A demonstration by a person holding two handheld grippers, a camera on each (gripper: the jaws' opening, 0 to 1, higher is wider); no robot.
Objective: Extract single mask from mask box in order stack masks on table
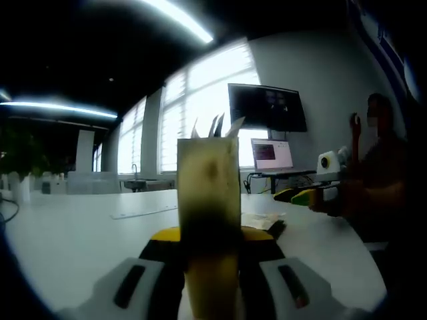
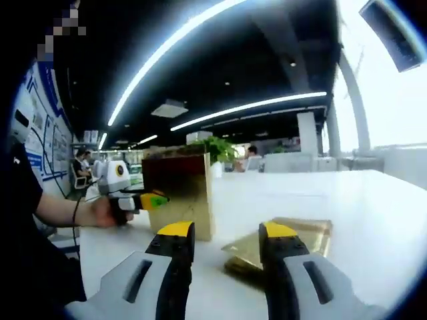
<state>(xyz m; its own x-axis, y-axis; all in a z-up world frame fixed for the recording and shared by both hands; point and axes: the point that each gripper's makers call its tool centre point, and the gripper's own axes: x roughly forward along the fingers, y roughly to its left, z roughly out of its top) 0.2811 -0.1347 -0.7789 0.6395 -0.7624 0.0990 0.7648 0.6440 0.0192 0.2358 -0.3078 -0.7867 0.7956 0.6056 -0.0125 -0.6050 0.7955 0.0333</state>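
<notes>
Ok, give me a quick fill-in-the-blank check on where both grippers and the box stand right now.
1. The left gripper is ____ on the mask box.
2. The right gripper has its jaws ____, with nothing between them.
3. The gold packets lie flat on the white ____, just beyond the right gripper's tips.
4. The mask box stands ____, with white mask edges poking out of its top.

Missing words: shut; open; table; upright

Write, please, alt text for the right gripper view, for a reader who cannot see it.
The right gripper, jaws open, hovers over a flat stack of masks on the white table. To its left the left gripper grips the upright mask box.
</notes>
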